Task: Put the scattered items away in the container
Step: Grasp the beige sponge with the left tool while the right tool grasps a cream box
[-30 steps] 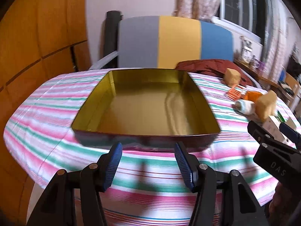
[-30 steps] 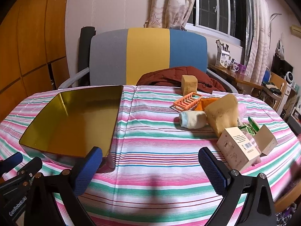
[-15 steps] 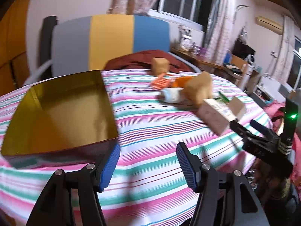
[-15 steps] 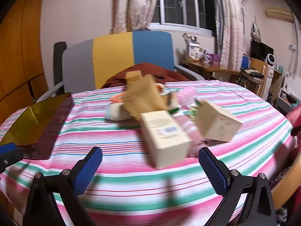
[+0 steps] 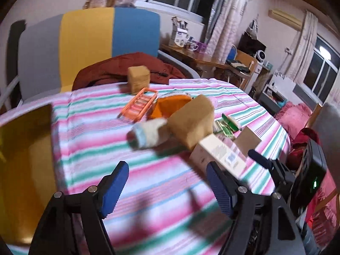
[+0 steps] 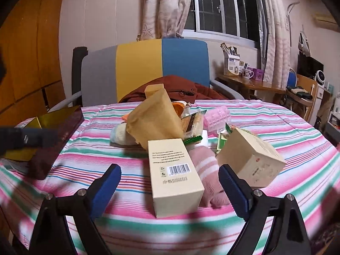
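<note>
The cream box (image 6: 175, 174) sits between my right tongs (image 6: 170, 188), closing but not gripping; left tongs (image 5: 167, 187) open wider, empty. Next: clamp it, carry to the gold tin (image 6: 55, 116).

Before us, a bench (image 6: 276, 119) under a pink, green and white striped cloth (image 6: 95, 131) carries a gold tin (image 5: 23, 148) at its left edge and, well apart, a heap: cream carton (image 6: 174, 174), square box (image 6: 250, 159), brown paper bag (image 6: 155, 121), orange rack (image 5: 140, 104), rolled socks (image 5: 148, 133).
</note>
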A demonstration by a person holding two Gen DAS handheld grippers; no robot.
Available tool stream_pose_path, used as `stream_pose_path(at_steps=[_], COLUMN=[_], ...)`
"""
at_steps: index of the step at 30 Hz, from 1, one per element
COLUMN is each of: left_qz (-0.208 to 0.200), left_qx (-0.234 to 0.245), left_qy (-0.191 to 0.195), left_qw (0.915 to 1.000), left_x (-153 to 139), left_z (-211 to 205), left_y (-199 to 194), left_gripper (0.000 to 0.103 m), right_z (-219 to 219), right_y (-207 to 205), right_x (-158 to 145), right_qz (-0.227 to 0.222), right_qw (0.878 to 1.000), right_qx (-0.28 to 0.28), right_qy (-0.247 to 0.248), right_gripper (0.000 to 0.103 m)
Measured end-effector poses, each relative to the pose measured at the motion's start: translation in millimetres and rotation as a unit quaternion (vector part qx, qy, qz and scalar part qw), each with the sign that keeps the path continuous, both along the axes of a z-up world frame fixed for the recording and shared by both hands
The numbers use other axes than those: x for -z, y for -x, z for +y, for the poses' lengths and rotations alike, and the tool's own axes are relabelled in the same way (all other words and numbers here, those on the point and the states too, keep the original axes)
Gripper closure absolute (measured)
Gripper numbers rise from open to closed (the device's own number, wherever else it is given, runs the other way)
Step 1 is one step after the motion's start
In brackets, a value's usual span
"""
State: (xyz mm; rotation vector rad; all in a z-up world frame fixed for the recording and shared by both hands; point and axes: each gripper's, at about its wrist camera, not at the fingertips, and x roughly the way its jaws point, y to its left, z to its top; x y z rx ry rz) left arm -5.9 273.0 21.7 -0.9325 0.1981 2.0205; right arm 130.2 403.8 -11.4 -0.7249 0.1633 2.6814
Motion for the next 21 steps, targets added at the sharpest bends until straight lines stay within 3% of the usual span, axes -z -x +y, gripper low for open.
stream_pose_path(at_steps=[3, 7, 15, 21], left_qz=[0.034, 0.065, 0.062, 0.064], left_qx=[0.038, 0.084, 0.143, 0.162], left_qy=[0.005, 0.022, 0.054, 0.064], left_qw=[0.9987, 0.9941, 0.9863, 0.9826], left_x=[-5, -6, 11, 23], left_z=[27, 59, 101, 119], left_y=[3, 11, 35, 41], left_gripper=[0.025, 0.024, 0.023, 0.024], right_z=[4, 8, 12, 16], right_y=[5, 8, 11, 11], right_x=[5, 13, 23, 27], right_qz=[-0.002, -0.006, -0.005, -0.003], right_qw=[1.0, 1.0, 1.0, 0.999], right_qx=[0.001, -0.006, -0.013, -0.02], right_qy=[0.0, 0.008, 0.017, 0.029], right_gripper=[0.011, 0.022, 0.026, 0.033])
